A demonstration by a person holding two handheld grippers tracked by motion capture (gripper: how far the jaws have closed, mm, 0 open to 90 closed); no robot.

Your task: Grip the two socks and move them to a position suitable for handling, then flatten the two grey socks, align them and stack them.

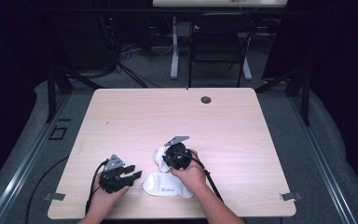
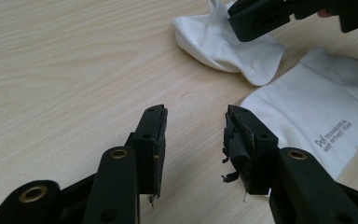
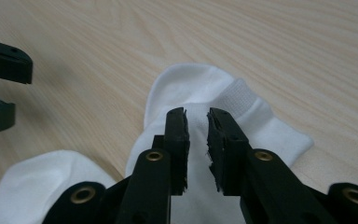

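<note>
Two white socks lie on the pale wooden table near its front edge. One sock lies crumpled under my right gripper. That gripper's jaws stand a narrow gap apart just over the sock's cuff, with white fabric showing through the gap. The other sock lies flat, with small dark print on it. My left gripper rests low over bare wood to the left of the socks, open with nothing between its jaws.
A round cable hole sits near the table's far edge. Beyond the table stand a black chair and a white desk leg. Metal brackets mark the front corners. Dark floor surrounds the table.
</note>
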